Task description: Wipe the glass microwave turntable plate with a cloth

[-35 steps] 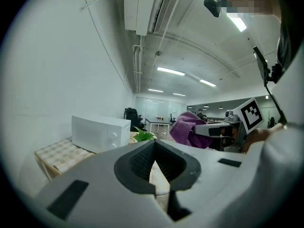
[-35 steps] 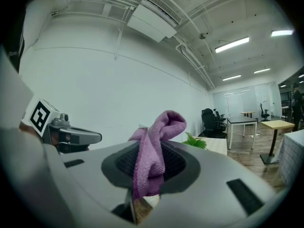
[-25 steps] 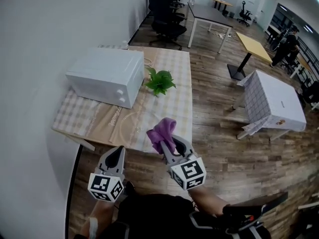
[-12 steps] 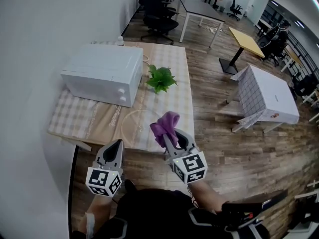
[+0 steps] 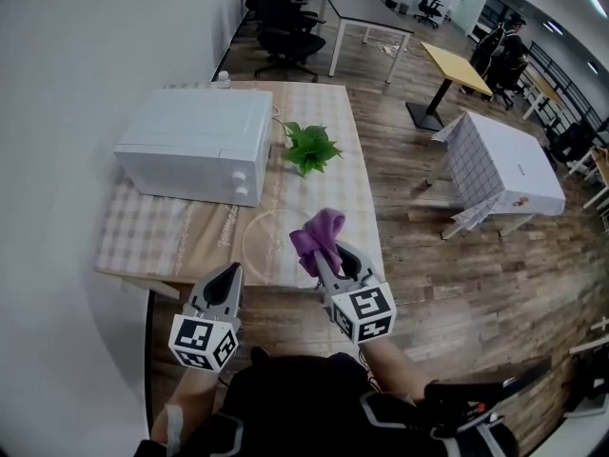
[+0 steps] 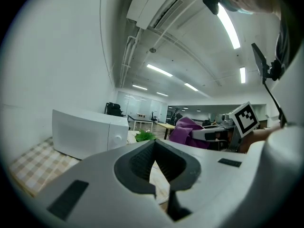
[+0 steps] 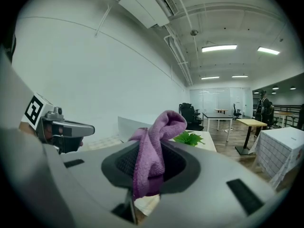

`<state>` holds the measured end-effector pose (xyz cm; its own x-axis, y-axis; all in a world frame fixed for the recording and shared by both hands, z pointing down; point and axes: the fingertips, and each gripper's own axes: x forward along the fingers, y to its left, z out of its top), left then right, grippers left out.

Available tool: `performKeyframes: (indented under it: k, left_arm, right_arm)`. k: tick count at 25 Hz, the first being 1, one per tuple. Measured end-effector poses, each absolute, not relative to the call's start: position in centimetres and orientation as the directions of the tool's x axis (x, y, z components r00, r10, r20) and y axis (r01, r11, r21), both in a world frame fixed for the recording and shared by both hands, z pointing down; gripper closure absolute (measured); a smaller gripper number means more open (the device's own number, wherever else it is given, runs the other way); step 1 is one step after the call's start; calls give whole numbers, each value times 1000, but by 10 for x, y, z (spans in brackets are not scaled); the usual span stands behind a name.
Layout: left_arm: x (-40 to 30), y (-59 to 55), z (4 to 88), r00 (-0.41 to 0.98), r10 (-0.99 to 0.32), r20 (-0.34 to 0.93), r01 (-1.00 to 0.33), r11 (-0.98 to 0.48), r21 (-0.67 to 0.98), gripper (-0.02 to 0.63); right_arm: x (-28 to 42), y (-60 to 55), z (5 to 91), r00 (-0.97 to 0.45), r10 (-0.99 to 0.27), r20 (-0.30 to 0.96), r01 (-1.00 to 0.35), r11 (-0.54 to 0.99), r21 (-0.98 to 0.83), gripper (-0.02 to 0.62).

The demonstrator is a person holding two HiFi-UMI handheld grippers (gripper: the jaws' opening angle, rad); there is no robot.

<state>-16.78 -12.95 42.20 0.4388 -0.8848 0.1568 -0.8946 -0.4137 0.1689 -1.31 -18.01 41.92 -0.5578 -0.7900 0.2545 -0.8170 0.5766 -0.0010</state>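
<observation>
The clear glass turntable plate (image 5: 265, 243) lies flat on the checked tablecloth near the table's front edge, in front of the white microwave (image 5: 195, 146). My right gripper (image 5: 324, 256) is shut on a purple cloth (image 5: 319, 230), which sticks up from its jaws (image 7: 159, 137). It hovers by the plate's right rim, above the table edge. My left gripper (image 5: 231, 272) is shut with nothing in it and points at the table's front edge, short of the plate. In the left gripper view its jaws meet (image 6: 154, 148), with the cloth (image 6: 184, 131) to the right.
A small green plant (image 5: 310, 148) stands right of the microwave. The table (image 5: 143, 231) sits against a white wall on the left. Wooden floor, a covered white box (image 5: 504, 174), desks and office chairs lie to the right and behind. A person stands far off.
Both grippers have come slightly closer to the table's front edge. The purple cloth stays held in the right gripper, now beside the plate's rim.
</observation>
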Motion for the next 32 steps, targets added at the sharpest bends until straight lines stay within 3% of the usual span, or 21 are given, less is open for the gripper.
performKeyframes:
  k: [9, 22, 32]
  left_arm:
    - [-194, -138, 441, 486, -854, 185, -871, -457, 181, 603]
    - [-207, -158, 449, 526, -828, 195, -848, -492, 195, 603]
    - [-210, -208, 488, 490, -826, 279, -872, -454, 185, 601]
  right_arm:
    - [-31, -181, 429, -487, -831, 269, -863, 505, -1, 502]
    - [-63, -214, 449, -495, -821, 286, -862, 504, -44, 502]
    - [-95, -266, 525, -499, -765, 406, -846, 531, -39, 502]
